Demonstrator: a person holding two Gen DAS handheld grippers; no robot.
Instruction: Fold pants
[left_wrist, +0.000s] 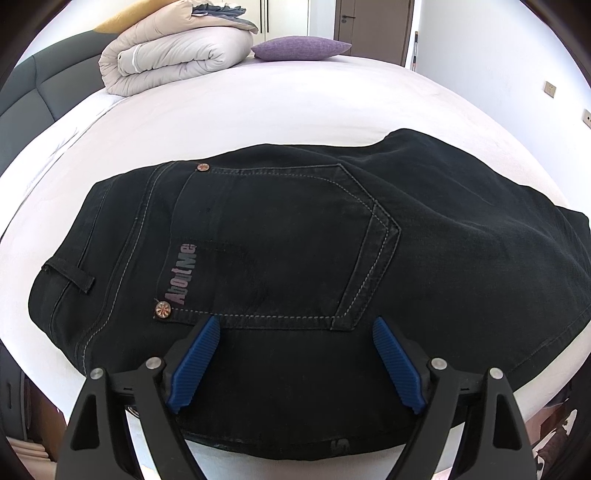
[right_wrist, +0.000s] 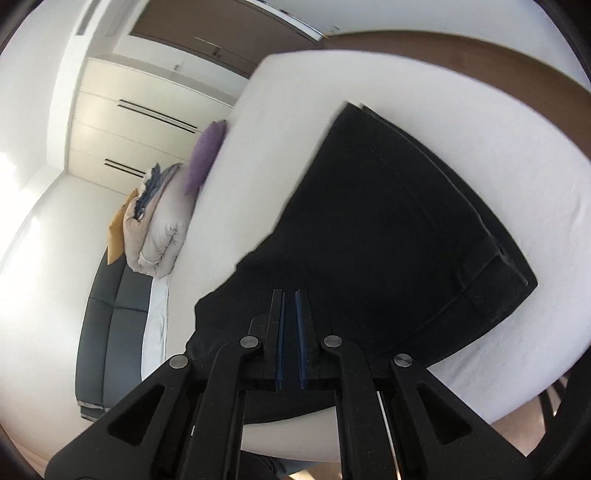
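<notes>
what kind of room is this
Most likely a bedroom. The black pants lie on a bed with a white sheet and a dark padded headboard. A rolled duvet and a purple pillow sit at its far end, with wardrobe doors beyond.

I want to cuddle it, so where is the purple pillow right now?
The purple pillow lies at the far end of the white bed, just right of the rolled-up duvet in the left wrist view, well beyond the black pants.
</notes>
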